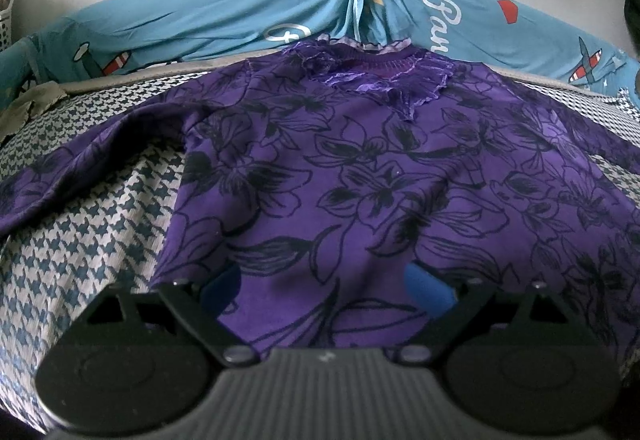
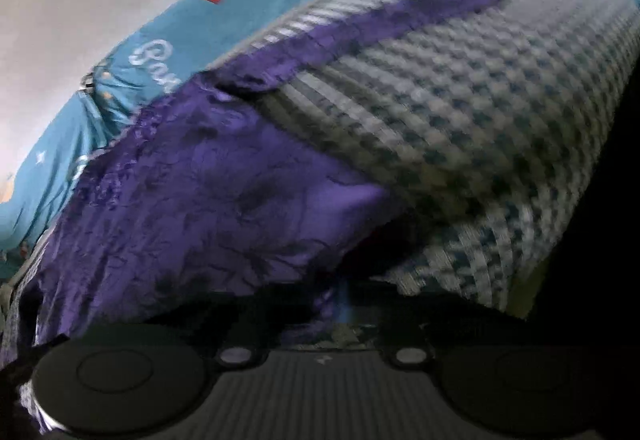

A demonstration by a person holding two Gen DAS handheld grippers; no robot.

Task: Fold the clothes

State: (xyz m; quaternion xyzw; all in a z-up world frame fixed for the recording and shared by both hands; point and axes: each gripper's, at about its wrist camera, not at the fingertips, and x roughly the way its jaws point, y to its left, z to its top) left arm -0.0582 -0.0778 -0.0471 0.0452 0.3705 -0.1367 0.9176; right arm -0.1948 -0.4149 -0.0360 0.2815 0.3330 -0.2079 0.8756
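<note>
A purple top (image 1: 360, 175) with a black flower print lies flat on the houndstooth bed cover (image 1: 100, 224), ruffled collar at the far end. Its left sleeve (image 1: 80, 167) stretches out sideways. My left gripper (image 1: 328, 286) hovers open over the near hem, blue pads (image 1: 430, 292) wide apart with cloth beneath them, none pinched. In the blurred right wrist view, the same top (image 2: 200, 199) runs left, its other sleeve (image 2: 400, 15) reaching out over the cover (image 2: 480, 99). My right gripper (image 2: 344, 306) is shut on the top's near corner, which is lifted with dark shadow under it.
A blue sheet with planes and stars (image 1: 240, 15) hangs along the bed's far side against a white wall. An olive cloth (image 1: 32, 107) lies at the far left corner, beside a white basket (image 1: 6, 23). The bed's right edge drops into darkness (image 2: 600, 240).
</note>
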